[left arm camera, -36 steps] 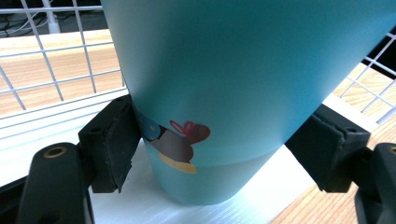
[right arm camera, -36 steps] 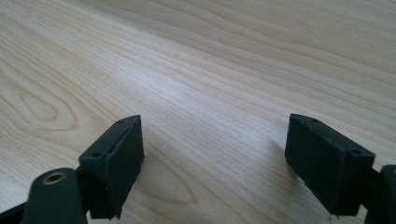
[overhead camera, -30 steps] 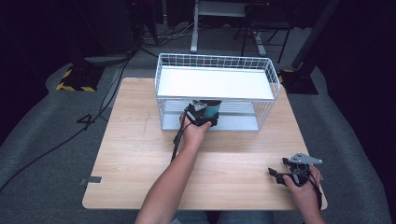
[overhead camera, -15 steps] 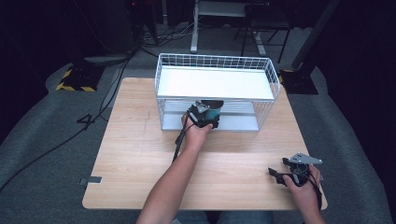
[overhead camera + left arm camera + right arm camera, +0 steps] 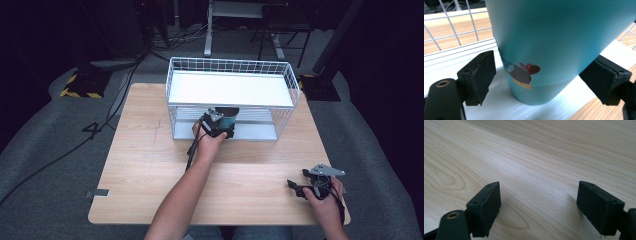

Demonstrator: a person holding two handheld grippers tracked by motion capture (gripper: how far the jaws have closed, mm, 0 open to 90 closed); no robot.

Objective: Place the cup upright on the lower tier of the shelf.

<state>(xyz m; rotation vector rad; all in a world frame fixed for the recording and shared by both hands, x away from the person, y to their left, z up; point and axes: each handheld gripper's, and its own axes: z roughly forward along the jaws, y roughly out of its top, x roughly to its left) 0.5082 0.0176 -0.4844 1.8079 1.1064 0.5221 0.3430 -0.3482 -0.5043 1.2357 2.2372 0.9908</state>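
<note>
A teal cup [image 5: 549,42] with a small cartoon print stands on the white lower shelf [image 5: 499,105] of a white wire rack [image 5: 231,100]. My left gripper [image 5: 539,75] reaches into the rack's front opening, a black pad against each side of the cup low down. In the high view the left gripper [image 5: 218,123] and the cup [image 5: 229,120] sit just under the rack's upper white shelf. My right gripper [image 5: 314,186] rests low over the wooden table [image 5: 150,165] near its front right corner. Its jaws [image 5: 537,207] stand wide apart over bare wood, with nothing between them.
The rack stands at the back middle of the table, its upper shelf [image 5: 230,89] bare and rimmed with wire. A black cable [image 5: 192,147] trails from the left gripper along the forearm. Grey floor, cables and a desk frame lie beyond the table.
The left hand and cup have edged slightly farther under the rack's upper shelf. The right gripper has stayed where it was.
</note>
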